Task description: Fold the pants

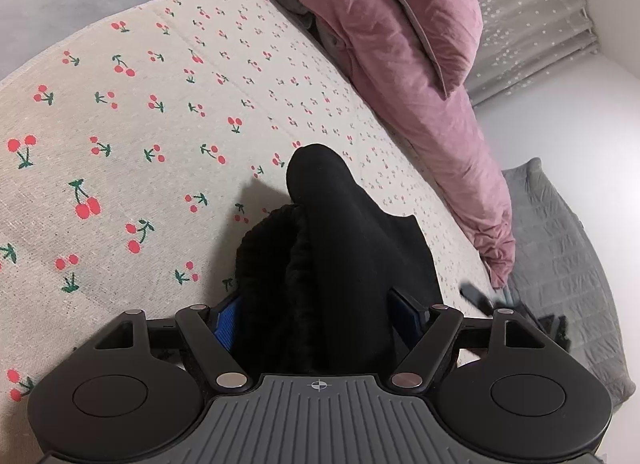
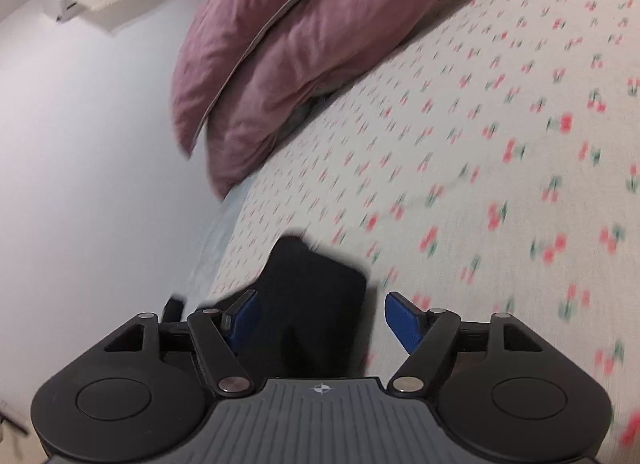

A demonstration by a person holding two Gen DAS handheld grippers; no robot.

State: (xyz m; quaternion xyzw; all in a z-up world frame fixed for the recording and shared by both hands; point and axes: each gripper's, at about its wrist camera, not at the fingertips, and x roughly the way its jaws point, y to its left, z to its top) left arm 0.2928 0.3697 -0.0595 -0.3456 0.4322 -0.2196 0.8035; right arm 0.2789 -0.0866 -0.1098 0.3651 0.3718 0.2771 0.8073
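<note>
Left hand-held gripper point(image 1: 316, 312): blue fingers set around a thick bunch of the black pants point(image 1: 332, 248), cloth filling the gap between them; holding the pants. From the fingers the bunched fabric rises forward in a rounded fold, above the cherry-print bedsheet point(image 1: 120, 135).

Right hand-held gripper point(image 2: 320, 320): blue fingers point(image 2: 404, 320) spread wide. A flat black part of the pants point(image 2: 312, 296) lies between them, against the left finger; the right finger stands clear of the cloth. Whether the left finger presses on it I cannot tell. View blurred.

Pants location: on the bed, near the sheet's edge by the white wall point(image 2: 80, 143).

Beyond: pink duvet point(image 1: 400, 43) heaped along the far edge of the bed; grey quilted blanket point(image 1: 560, 248) at the bed's right edge, beside the duvet's end.
</note>
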